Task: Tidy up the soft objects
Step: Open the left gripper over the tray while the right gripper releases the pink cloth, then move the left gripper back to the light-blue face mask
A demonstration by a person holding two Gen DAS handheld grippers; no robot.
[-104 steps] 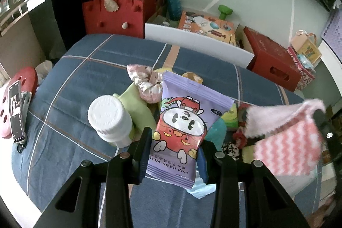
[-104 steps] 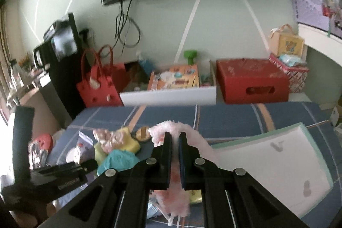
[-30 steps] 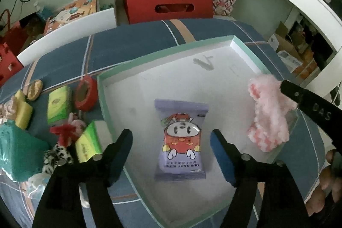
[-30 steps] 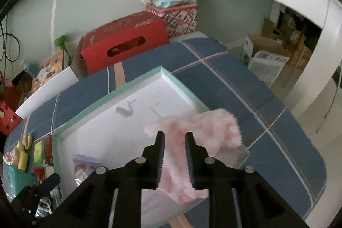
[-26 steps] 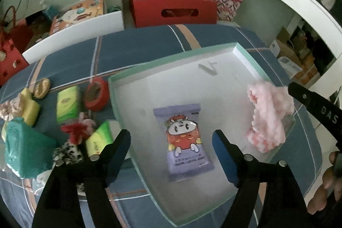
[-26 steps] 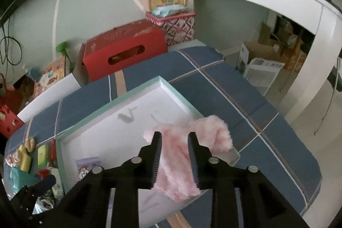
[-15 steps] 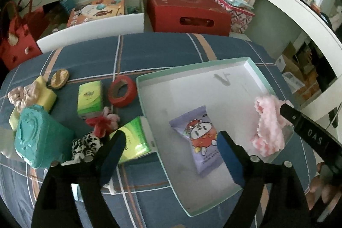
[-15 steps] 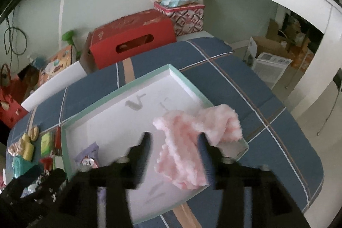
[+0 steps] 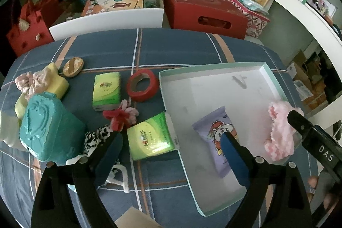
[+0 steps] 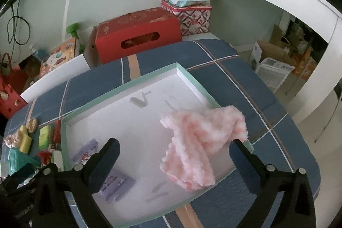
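A white tray with a mint rim (image 9: 213, 66) (image 10: 149, 76) lies on the blue plaid cloth. A purple wipes pack (image 9: 215, 127) (image 10: 119, 183) rests flat inside it. A fluffy pink cloth (image 10: 196, 142) (image 9: 277, 138) sits at the tray's right side, one end draped over the rim. My right gripper (image 10: 174, 145) hovers over the cloth, its jaws opening wide; the cloth is between them, untouched by the pads. My left gripper (image 9: 168, 142) is also opening, with nothing held, above the tray's left edge.
Left of the tray lie two green tissue packs (image 9: 106, 91) (image 9: 149, 138), a red tape roll (image 9: 142, 85), a teal box (image 9: 49, 127), a yellow sponge (image 9: 57, 80) and a pink scrunchie (image 9: 32, 82). A red box (image 9: 205, 10) stands beyond the table.
The right jaws went from shut on the pink cloth to wide apart, and the cloth settled in the tray. The left gripper pulled back to the left, away from the wipes pack.
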